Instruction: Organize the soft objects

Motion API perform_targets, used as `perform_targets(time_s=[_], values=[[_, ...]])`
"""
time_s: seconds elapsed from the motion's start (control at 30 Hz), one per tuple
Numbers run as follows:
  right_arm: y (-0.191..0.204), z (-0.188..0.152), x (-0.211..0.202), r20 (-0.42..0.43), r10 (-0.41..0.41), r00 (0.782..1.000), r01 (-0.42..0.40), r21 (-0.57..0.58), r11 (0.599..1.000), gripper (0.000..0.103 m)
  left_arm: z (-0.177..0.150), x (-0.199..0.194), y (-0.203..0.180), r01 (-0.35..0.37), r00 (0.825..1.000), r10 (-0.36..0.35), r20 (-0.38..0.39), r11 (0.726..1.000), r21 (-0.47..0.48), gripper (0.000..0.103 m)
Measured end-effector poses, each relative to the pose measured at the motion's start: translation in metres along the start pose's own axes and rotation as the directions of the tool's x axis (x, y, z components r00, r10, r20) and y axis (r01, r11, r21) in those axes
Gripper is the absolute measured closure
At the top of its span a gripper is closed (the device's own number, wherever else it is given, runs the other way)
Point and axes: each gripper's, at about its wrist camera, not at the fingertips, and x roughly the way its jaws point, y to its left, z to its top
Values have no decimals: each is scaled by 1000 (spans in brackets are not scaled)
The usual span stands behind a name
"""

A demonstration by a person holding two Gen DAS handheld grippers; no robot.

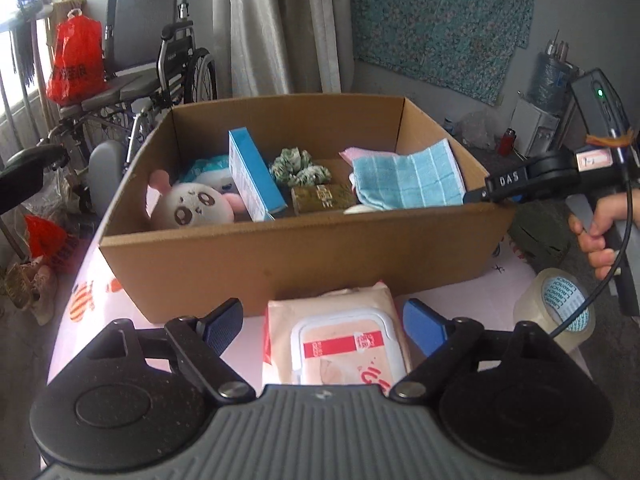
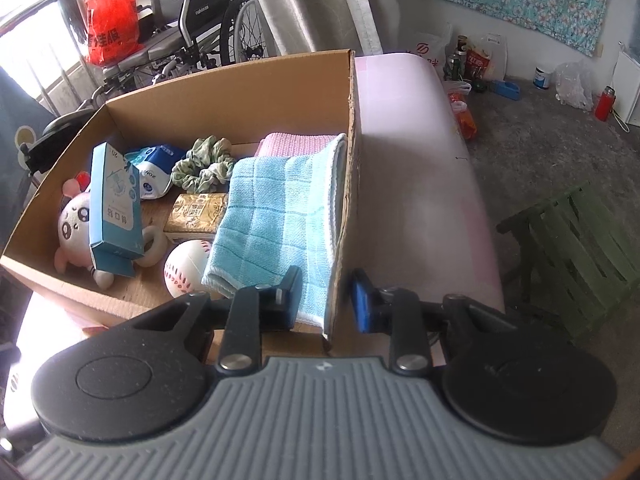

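Observation:
A cardboard box stands on the pink table. In it lie a white plush toy, a blue carton, a green scrunchie, a gold pack, a blue towel over a pink cloth, and a baseball. A pink wet-wipes pack lies on the table between the open fingers of my left gripper. My right gripper is open, straddling the box's right wall at the towel's corner; it also shows in the left wrist view.
A roll of clear tape lies on the table right of the wipes. A wheelchair with a red bag stands behind the box. A green stool stands on the floor to the right of the table.

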Motion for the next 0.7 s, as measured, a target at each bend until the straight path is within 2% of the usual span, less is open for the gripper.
perform_targets(time_s=[0.1, 0.2, 0.23, 0.3, 0.4, 0.43, 0.5, 0.53, 0.57, 0.63, 0.7], values=[[-2, -2, -4, 1, 17, 1000, -17, 3, 1000, 78, 18, -21, 17, -41, 996, 41, 75, 999, 4, 19], [0, -2, -11, 6, 2, 1000, -2, -22, 1000, 77, 36, -19, 29, -68, 995, 67, 77, 998, 0, 18], [1, -2, -17, 23, -10, 1000, 10, -27, 1000, 77, 40, -18, 30, -72, 995, 72, 73, 997, -4, 17], [2, -3, -30, 68, -22, 997, 25, -50, 998, 75, 46, -20, 29, -77, 994, 79, 76, 997, -20, 7], [2, 0, -52, 127, -25, 992, 35, -79, 996, 73, 50, -30, 18, -87, 987, 84, 138, 996, 11, 7], [1, 2, -58, 137, -20, 990, 31, -81, 996, 73, 50, -31, 12, -115, 980, 107, 169, 993, 40, 10], [-1, 3, -71, 155, -4, 988, 15, -71, 997, 73, 55, -28, 5, -168, 966, 147, 214, 982, 84, 35], [-2, 1, -77, 163, 5, 987, 6, -68, 998, 72, 60, -23, 7, -159, 964, 138, 226, 984, 80, 40], [-4, -2, -84, 175, 18, 984, -9, -54, 999, 72, 67, -15, 13, -119, 970, 104, 221, 991, 54, 46], [-6, -10, -95, 181, 45, 982, -38, -39, 999, 71, 85, 11, 29, -31, 987, 36, 158, 999, -37, 46], [-5, -16, -100, 177, 55, 983, -50, -36, 998, 71, 106, 45, 42, -20, 996, 27, 82, 996, -91, 46]])
